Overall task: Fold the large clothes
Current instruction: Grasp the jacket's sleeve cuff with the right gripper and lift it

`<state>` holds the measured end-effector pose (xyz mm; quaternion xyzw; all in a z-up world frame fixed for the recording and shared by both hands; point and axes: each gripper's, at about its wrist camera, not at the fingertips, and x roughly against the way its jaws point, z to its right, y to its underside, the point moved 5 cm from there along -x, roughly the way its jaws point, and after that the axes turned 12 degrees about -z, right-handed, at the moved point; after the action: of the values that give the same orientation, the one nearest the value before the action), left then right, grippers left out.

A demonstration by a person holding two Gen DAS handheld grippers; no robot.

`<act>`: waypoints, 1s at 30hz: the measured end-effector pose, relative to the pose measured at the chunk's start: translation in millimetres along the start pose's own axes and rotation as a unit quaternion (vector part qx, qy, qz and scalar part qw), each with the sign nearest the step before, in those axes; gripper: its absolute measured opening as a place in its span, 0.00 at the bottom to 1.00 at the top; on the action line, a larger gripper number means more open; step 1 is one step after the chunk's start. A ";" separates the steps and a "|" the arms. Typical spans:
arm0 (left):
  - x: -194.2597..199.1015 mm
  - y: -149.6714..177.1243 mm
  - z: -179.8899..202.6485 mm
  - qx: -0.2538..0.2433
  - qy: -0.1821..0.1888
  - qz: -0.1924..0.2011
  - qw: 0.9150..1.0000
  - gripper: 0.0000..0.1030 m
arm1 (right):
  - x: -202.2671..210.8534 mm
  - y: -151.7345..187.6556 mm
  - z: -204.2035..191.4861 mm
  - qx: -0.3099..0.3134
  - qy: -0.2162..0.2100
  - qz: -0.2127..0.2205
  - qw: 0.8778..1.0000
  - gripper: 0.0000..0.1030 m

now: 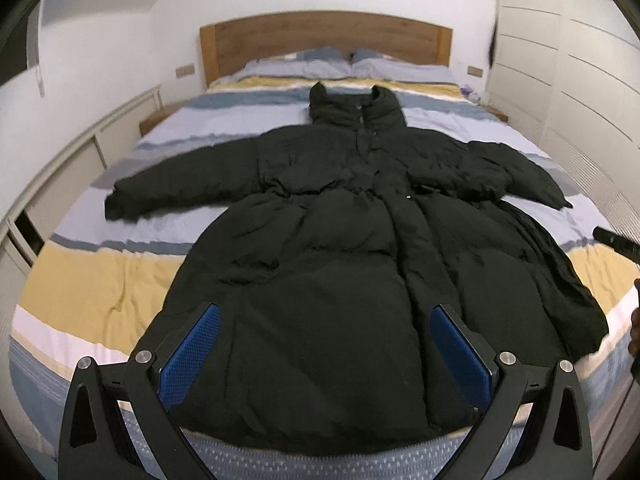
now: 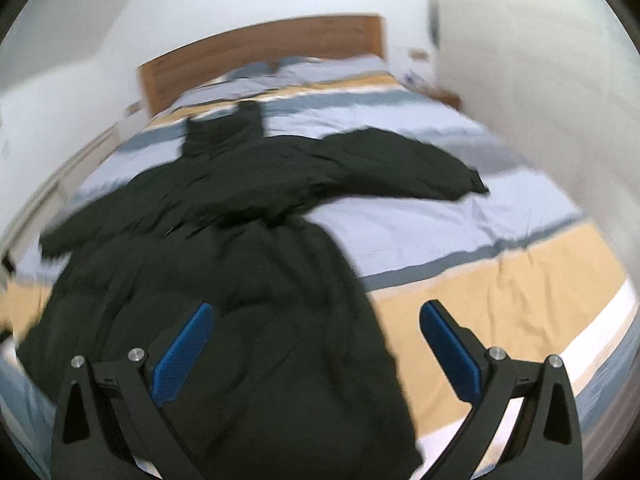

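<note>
My left gripper [image 1: 326, 344] sits at the bottom of its frame with the blue pads spread wide, holding nothing; it hangs over the hem of the black coat [image 1: 352, 264]. My right gripper [image 2: 318, 340] is just as wide open and empty, its left pad over the coat's [image 2: 208, 280] lower edge and its right pad over the yellow stripe of the bedding.

The coat lies flat and face up on the bed [image 1: 100, 276], filling the middle of the left view. Its hem reaches the bed's near edge at the bottom of the frame, its collar points toward the upper centre, and both sleeves are spread out to the sides. In the blurred right view the coat fills the lower left and one sleeve reaches toward the right of centre.

Beyond the collar I see two pillows [image 1: 304, 65] against a wooden headboard [image 1: 326, 38] at the top centre. White cabinets [image 1: 580, 80] line the right edge of the left view.
</note>
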<state>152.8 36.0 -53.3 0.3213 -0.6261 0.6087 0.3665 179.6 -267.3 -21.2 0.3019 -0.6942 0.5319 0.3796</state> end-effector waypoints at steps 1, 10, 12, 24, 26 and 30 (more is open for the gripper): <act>-5.1 -5.1 -2.5 0.004 -0.004 -0.002 1.000 0.99 | -10.7 -11.9 16.2 -0.028 -0.004 -0.008 1.000 1.00; -60.4 -54.8 -16.0 0.027 -0.038 -0.008 0.999 0.99 | -112.6 -101.5 119.1 -0.174 -0.048 -0.043 0.983 1.00; -73.4 -63.5 -17.7 0.031 -0.035 -0.012 0.999 0.99 | -135.1 -115.8 135.5 -0.209 -0.076 -0.045 0.974 1.00; -130.8 -75.7 -27.1 0.045 -0.038 -0.049 0.997 0.99 | -236.3 -152.6 213.7 -0.389 -0.166 -0.008 0.906 1.00; -136.1 -76.1 -27.1 0.047 -0.035 -0.051 0.997 0.99 | -240.9 -155.5 220.7 -0.405 -0.171 0.008 0.898 1.00; -143.4 -74.3 -25.6 0.048 -0.034 -0.056 0.997 0.99 | -244.2 -166.7 229.9 -0.416 -0.180 0.042 0.890 0.98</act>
<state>292.9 51.3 -136.3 0.3936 -0.5889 0.6053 0.3632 398.8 -528.1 -176.9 0.1768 -0.9205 0.1464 0.3163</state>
